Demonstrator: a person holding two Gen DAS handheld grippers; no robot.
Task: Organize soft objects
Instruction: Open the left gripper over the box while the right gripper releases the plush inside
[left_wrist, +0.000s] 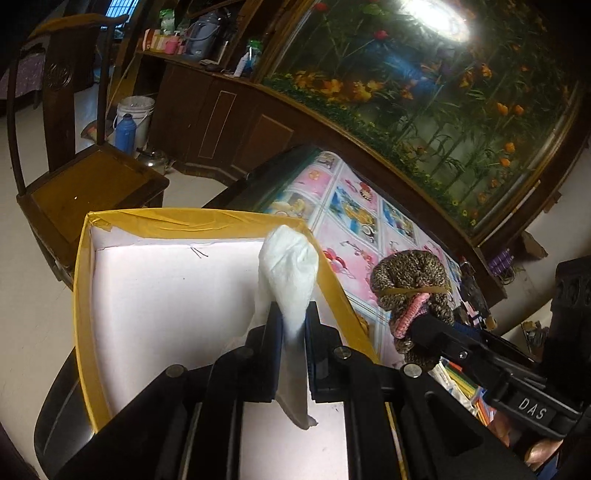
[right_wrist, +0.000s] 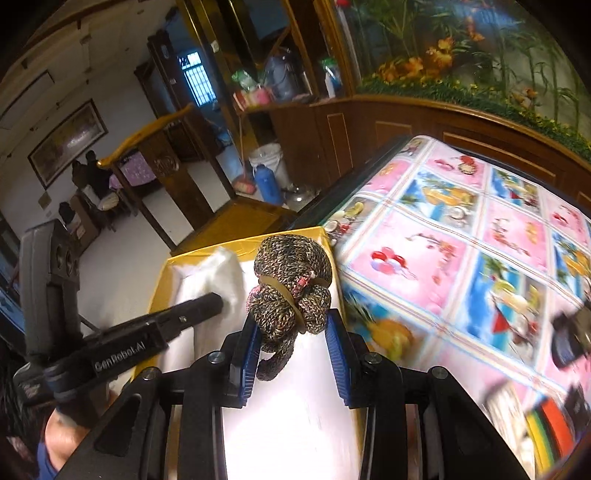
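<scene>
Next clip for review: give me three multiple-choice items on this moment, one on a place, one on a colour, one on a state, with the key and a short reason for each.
1. Where is the white cloth?
A. over the box
B. on the chair seat
C. on the floor

2. What colour is the box's rim?
A. red
B. yellow
C. green

3. What is the right gripper doing?
A. standing open and bare
B. shut on a bottle
C. shut on the knitted bundle

Key: 1 A, the left gripper holds the cloth above the box's white inside. 2 B, yellow tape runs all along the rim. 3 C, the banded brown knit sits pinched between the blue pads.
</scene>
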